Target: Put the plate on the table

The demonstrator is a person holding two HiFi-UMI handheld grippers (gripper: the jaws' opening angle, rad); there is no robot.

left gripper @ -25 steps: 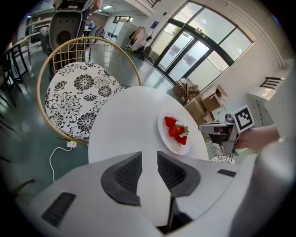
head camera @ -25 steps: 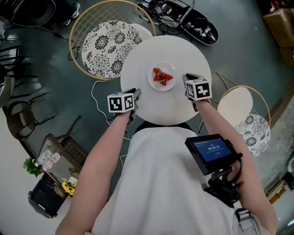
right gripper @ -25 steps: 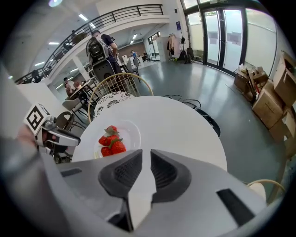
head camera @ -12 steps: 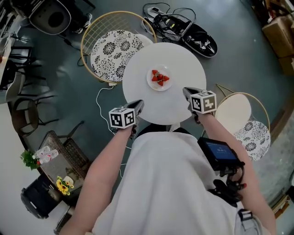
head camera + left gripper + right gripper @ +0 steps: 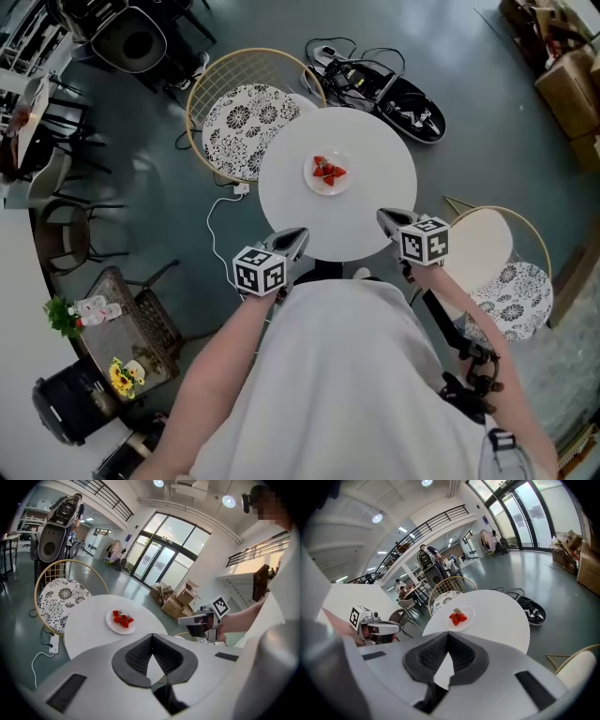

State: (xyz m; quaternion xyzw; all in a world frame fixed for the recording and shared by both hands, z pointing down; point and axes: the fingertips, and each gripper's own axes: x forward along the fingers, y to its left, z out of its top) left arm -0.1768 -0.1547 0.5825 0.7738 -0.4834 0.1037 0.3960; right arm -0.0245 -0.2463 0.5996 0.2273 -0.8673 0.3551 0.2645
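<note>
A small white plate (image 5: 328, 174) with red strawberries rests near the middle of the round white table (image 5: 375, 155). Both grippers are held back at the table's near edge, apart from the plate. My left gripper (image 5: 292, 237) is shut and holds nothing; it hovers off the near left rim. The right gripper (image 5: 387, 217) is shut and empty too, over the near right rim. In the left gripper view the plate (image 5: 121, 621) lies beyond the closed left gripper (image 5: 152, 637). The right gripper view has the plate (image 5: 459, 618) ahead of the closed right gripper (image 5: 446, 637).
A wire chair with a patterned cushion (image 5: 246, 114) stands at the table's far left. A chair with a cream seat (image 5: 478, 248) stands at the right. Cables and a black bag (image 5: 398, 92) lie on the floor behind. A wicker stand (image 5: 127, 319) is at the left.
Both grippers have drawn back from beside the plate to the table's near edge. The plate stays where it was on the table. The head view has pulled back.
</note>
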